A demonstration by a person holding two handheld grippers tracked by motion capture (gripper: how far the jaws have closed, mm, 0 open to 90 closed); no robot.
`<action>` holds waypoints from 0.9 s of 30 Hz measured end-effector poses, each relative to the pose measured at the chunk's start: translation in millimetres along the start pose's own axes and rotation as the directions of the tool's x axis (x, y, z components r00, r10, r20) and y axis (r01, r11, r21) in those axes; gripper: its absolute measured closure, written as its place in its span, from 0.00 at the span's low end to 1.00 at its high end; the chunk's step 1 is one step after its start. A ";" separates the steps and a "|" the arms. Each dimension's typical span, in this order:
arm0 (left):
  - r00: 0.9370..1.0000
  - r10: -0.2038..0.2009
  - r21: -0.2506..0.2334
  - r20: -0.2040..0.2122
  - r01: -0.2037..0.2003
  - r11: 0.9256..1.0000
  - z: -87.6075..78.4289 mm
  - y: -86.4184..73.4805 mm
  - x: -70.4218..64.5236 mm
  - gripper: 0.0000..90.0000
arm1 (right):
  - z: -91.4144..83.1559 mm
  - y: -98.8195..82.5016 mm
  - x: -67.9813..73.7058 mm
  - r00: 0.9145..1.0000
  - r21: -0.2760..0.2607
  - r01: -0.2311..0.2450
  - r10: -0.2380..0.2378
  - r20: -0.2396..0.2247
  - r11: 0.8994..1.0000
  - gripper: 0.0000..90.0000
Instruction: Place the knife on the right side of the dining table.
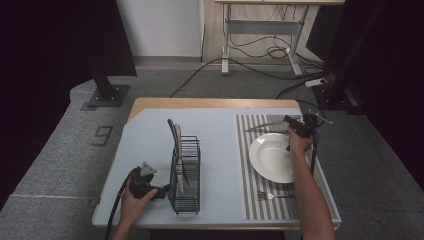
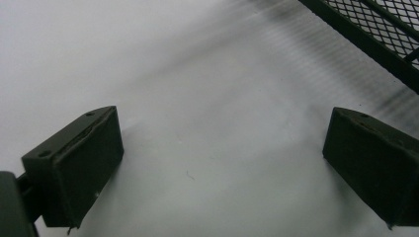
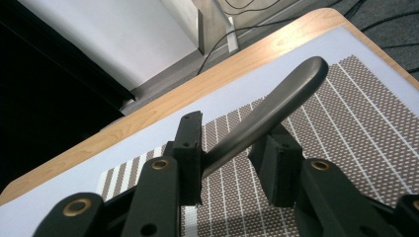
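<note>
A metal utensil (image 1: pixel 265 126) lies out over the striped placemat (image 1: pixel 248 170) just beyond the white plate (image 1: pixel 272 159). Its rounded handle (image 3: pixel 276 103) runs between the jaws of my right gripper (image 3: pixel 230 136), leaning on the left jaw with a gap to the other, so the jaws stand open around it. In the high view my right gripper (image 1: pixel 290 122) sits at the plate's far rim. My left gripper (image 1: pixel 162 191) rests low on the blue-grey mat beside the black wire rack (image 1: pixel 186 175), open and empty (image 2: pixel 222 148).
Two long utensils (image 1: pixel 176 145) stand upright in the rack, whose mesh corner (image 2: pixel 375 29) is close to my left gripper. A fork (image 1: pixel 275 195) lies on the placemat near the table's front edge. Cables and a desk frame are on the floor beyond the table.
</note>
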State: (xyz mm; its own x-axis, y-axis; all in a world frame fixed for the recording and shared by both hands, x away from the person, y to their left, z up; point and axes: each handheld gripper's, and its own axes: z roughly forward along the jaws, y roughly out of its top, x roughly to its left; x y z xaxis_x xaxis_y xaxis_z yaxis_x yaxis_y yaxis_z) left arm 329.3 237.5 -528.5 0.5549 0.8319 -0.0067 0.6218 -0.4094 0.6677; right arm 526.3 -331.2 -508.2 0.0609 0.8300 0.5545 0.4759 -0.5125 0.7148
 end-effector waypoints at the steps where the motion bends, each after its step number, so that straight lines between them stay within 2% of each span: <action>1: 1.000 0.000 -0.001 0.000 0.000 1.000 0.1 0.0 0.0 0.01 | 0.3 -0.2 -0.3 1.000 0.003 0.000 0.000 0.003 1.000 0.72; 27: 1.000 -0.001 -0.001 0.000 0.001 1.000 0.1 0.0 0.0 0.01 | 9.6 -2.0 -2.9 0.996 0.085 -0.053 0.046 0.082 0.995 0.67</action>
State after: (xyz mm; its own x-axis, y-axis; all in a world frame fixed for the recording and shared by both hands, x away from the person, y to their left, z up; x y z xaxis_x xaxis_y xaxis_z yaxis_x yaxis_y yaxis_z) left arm 329.4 237.5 -528.5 0.5544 0.8322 -0.0070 0.6216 -0.4085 0.6684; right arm 533.6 -330.5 -515.3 0.1549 0.8209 0.5497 0.5451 -0.5351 0.6454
